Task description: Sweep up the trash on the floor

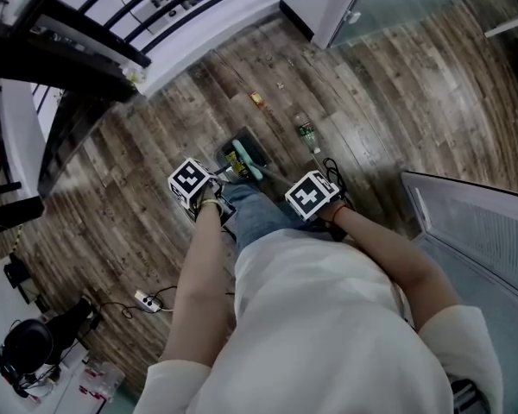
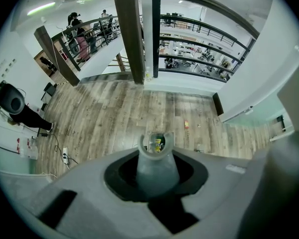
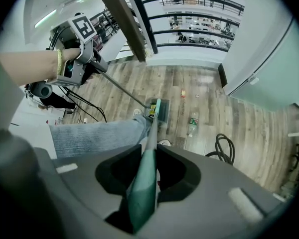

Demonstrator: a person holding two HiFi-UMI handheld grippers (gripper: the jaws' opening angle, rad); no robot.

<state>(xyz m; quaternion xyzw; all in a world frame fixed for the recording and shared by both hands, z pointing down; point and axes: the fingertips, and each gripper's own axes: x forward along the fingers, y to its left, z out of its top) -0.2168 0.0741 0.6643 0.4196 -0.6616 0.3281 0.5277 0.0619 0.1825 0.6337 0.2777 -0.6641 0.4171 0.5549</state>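
While the left gripper (image 2: pixel 156 158) is clamped on the grey dustpan handle (image 2: pixel 156 176), the right gripper (image 3: pixel 148 171) is closed on the green broom handle (image 3: pixel 144 195). Both handles run down to the dustpan (image 1: pixel 240 155), which sits on the wood floor (image 1: pixel 397 102) just ahead of the person's jeans leg (image 1: pixel 255 216), litter inside. A plastic bottle (image 1: pixel 306 131) lies near it, and an orange wrapper (image 1: pixel 255 98) lies farther on, nearer the floor's railed edge

A white power strip (image 1: pixel 145 299) lies on the wood floor (image 1: pixel 397 102), well apart from the black railing (image 1: pixel 104 31).
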